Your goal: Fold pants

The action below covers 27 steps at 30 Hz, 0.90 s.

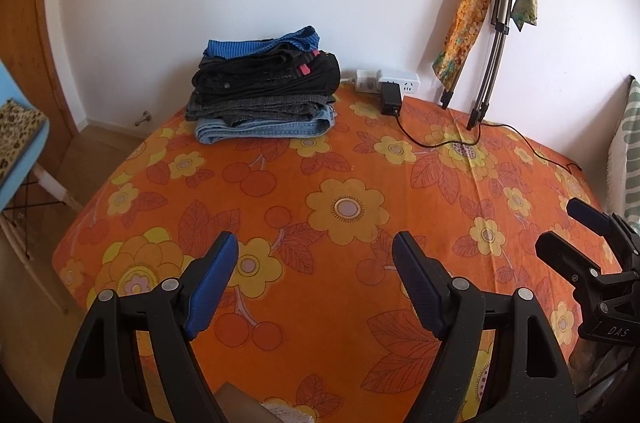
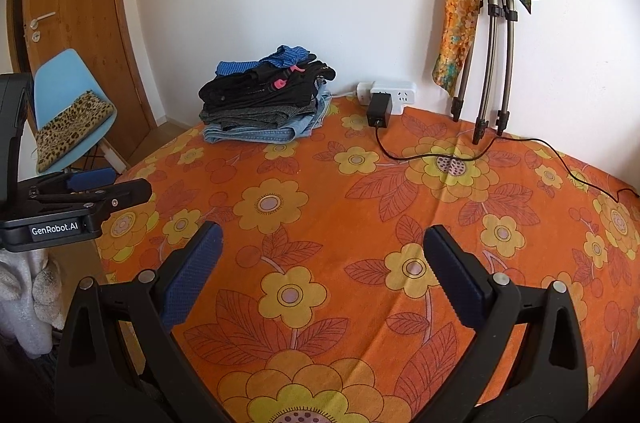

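Both grippers, left gripper (image 1: pixel 314 243) and right gripper (image 2: pixel 322 237), hover with jaws spread wide and hold nothing above an orange floral bedsheet (image 1: pixel 360 159). 1 stack of folded pants (image 1: pixel 266 91) sits well away by the wall. Likely soft, limp cloth; pinching a waistband seems best.
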Motion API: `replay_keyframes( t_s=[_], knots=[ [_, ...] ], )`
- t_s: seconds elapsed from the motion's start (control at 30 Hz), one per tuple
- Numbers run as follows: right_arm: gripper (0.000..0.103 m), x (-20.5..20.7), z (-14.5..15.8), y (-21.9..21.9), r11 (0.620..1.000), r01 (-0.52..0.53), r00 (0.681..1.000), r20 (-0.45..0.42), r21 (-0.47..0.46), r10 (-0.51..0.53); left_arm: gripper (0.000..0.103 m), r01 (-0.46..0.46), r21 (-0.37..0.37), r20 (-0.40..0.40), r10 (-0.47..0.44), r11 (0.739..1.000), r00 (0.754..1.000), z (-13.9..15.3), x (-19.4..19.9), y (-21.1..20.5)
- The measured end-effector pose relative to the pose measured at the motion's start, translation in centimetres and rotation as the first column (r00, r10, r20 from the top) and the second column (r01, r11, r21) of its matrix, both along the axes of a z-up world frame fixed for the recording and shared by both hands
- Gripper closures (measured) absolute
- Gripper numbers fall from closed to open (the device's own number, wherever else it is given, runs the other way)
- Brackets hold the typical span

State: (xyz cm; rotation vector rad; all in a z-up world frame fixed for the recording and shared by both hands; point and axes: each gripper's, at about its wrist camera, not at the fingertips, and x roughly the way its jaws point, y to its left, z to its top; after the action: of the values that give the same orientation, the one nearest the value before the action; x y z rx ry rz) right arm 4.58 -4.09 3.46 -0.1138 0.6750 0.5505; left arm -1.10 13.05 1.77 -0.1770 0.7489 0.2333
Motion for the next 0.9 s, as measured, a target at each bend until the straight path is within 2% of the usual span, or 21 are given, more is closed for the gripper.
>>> replay_keyframes(
  t_s=[0.9],
  knots=[
    [0.001,0.2,-0.5,0.2,1.0,0.005,1.0,-0.004,-0.004,-0.005,0.023,-0.031,0.013,0.009,0.031,0.999,0.999,0.3,-0.2,1.1]
  ],
)
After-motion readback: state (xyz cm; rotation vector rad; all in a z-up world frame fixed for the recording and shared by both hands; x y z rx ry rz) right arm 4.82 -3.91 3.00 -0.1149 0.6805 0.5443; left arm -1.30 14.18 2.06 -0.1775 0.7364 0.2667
